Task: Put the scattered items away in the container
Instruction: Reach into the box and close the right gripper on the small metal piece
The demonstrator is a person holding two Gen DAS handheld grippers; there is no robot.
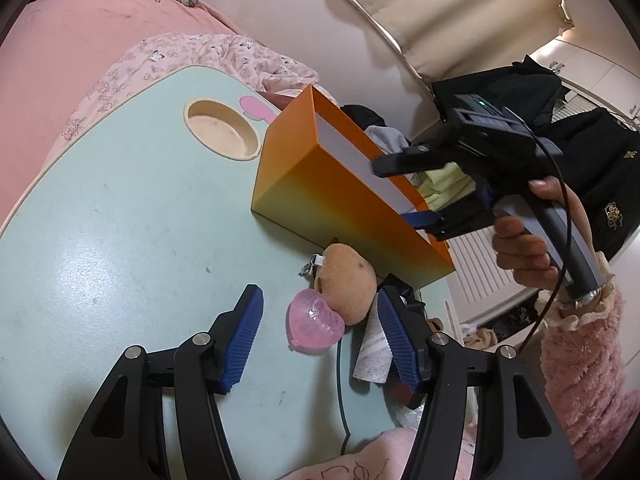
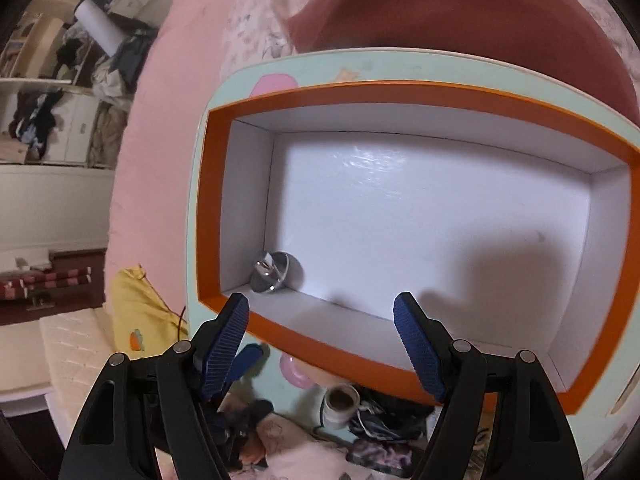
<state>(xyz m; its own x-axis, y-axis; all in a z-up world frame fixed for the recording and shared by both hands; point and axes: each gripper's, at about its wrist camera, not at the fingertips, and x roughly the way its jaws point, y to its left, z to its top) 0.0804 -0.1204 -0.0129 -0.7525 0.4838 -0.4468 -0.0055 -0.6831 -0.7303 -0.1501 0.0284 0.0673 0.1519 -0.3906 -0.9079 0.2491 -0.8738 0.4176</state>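
Lying on the bench [image 1: 120, 208] beside the orange box [image 1: 320, 184], the pink heart [image 1: 316, 322] was framed between gaping left tongs [image 1: 318, 340]; slippery, light, best pinched across its lobes. Right tongs [image 2: 322, 340] hung empty, agape.

Pink heart [image 1: 315, 322] between open claw [image 1: 320, 338]

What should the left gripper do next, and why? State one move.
Probably ease the left gripper forward and close on the pink heart: its jaws stand open and empty around the heart, which lies on the table outside the orange box.
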